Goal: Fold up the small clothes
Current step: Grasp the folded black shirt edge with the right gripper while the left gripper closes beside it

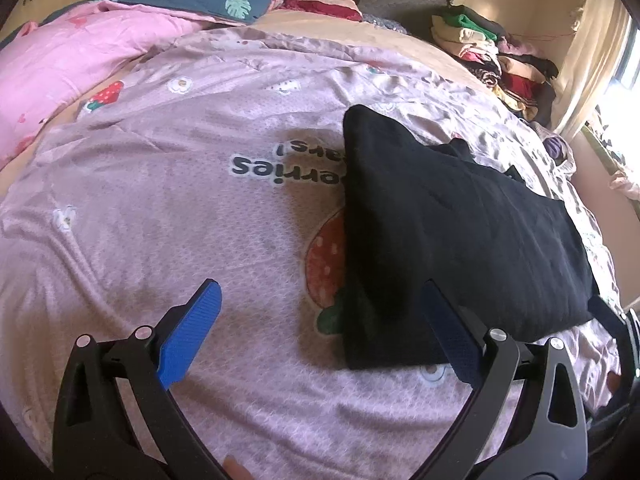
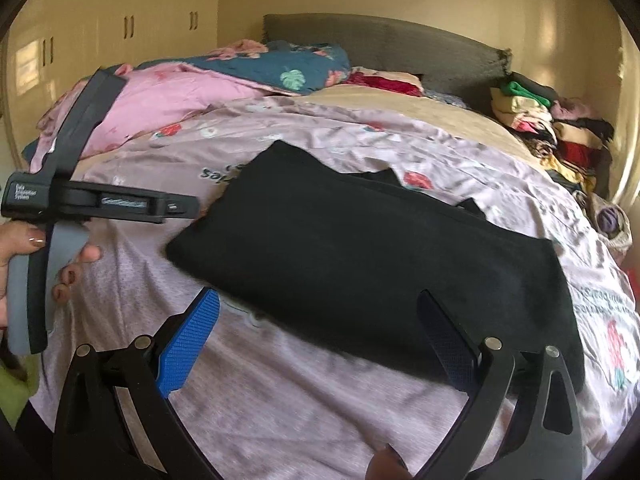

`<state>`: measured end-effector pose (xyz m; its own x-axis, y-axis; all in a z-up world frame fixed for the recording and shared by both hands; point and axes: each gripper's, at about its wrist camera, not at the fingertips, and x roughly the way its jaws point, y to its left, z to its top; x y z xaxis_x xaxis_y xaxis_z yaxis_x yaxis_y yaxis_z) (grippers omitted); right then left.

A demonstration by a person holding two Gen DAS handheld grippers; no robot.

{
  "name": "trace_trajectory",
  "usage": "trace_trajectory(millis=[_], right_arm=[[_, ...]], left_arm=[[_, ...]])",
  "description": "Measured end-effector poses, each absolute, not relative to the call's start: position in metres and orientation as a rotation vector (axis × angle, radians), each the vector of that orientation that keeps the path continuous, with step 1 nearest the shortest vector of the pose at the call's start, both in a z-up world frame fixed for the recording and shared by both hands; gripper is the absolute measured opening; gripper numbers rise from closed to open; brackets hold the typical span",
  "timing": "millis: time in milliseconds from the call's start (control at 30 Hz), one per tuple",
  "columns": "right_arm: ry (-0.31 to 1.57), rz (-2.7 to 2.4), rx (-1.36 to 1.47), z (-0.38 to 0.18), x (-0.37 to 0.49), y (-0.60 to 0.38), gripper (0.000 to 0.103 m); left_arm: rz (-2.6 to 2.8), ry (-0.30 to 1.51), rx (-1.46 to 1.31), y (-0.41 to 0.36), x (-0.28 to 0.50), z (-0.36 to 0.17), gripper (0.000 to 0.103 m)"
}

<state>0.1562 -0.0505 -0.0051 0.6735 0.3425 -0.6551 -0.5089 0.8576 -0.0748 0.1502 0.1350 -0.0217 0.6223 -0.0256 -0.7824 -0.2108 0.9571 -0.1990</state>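
Across the pink strawberry-print quilt [image 1: 200,208] our black folded garment [image 1: 452,232] lies flat. We hold the left gripper [image 1: 324,332] and the right gripper [image 2: 320,340] spread wide, gripping nothing. Pinching quilt along with cloth could drag the fold loose.

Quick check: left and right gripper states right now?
Left gripper: open, holding nothing, beside the black garment.
Right gripper: open, holding nothing.
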Motion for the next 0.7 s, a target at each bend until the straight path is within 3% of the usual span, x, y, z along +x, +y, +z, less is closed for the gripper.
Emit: trace_trajectory(millis=[700], right_arm=[[0.700, 0.517, -0.514, -0.050, 0.173, 0.017, 0.098]], left_arm=[[0.111, 0.934, -0.143, 0.133, 0.224, -0.025, 0.093]])
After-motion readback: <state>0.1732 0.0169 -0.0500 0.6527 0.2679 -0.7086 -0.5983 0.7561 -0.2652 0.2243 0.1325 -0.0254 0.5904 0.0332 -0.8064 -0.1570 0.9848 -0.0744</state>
